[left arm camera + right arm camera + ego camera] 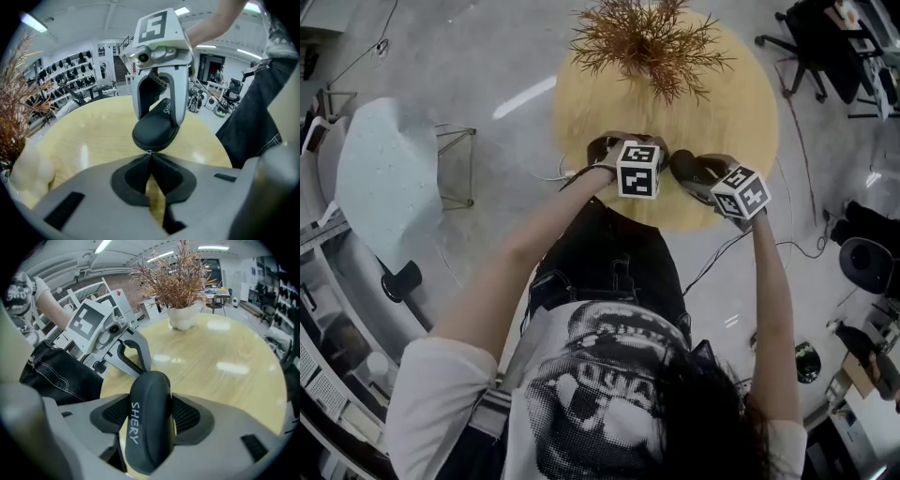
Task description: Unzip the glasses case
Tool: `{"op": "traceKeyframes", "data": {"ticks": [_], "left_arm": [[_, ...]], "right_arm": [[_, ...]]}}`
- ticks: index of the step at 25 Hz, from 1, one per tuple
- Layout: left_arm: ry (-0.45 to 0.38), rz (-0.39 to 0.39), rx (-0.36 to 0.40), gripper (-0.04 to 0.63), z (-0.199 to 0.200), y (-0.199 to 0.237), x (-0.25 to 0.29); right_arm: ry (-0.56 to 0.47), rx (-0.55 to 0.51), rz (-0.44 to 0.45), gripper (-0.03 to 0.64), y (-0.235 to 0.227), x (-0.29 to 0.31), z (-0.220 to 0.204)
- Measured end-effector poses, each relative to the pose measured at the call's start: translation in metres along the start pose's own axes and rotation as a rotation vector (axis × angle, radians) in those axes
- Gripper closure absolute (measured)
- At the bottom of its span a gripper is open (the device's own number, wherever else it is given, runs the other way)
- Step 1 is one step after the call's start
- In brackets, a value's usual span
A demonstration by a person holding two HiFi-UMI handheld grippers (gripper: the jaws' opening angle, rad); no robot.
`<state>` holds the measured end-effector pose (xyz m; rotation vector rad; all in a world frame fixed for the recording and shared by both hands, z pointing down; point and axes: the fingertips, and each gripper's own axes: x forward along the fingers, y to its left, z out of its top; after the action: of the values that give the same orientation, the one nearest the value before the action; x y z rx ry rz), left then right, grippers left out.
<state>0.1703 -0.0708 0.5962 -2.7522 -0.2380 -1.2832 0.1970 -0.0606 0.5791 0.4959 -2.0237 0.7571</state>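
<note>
A black glasses case (pixel 145 427) marked "SHERY" is clamped on edge between the pads of my right gripper (pixel 149 404), held above the near edge of the round wooden table (pixel 731 103). In the left gripper view the case's end (pixel 154 129) sits just beyond my left gripper (pixel 150 152). That gripper's jaws are pressed together on a small metal zipper pull at the case's end. The head view shows both grippers meeting at the case (pixel 686 169), left gripper (pixel 664 161) from the left and right gripper (pixel 698 176) from the right.
A dried brown plant (pixel 647 37) in a white pot (pixel 183 317) stands at the table's far side. A pale chair (pixel 384 178) is on the floor to the left, and a black office chair (pixel 811 42) at the upper right. Cables (pixel 712 258) trail on the floor.
</note>
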Motion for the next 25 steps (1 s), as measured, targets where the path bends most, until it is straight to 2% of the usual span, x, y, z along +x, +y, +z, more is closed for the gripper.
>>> {"op": "traceKeyframes", "data": {"ticks": [7, 25], "left_arm": [[0.003, 0.025, -0.051, 0.581, -0.003, -0.005, 0.0], [-0.049, 0.031, -0.1, 0.581, 0.003, -0.037, -0.009]], "right_arm": [[-0.021, 0.053, -0.025, 0.331, -0.001, 0.0, -0.001], [-0.197, 0.451, -0.081, 0.333, 0.001, 0.004, 0.006]]}}
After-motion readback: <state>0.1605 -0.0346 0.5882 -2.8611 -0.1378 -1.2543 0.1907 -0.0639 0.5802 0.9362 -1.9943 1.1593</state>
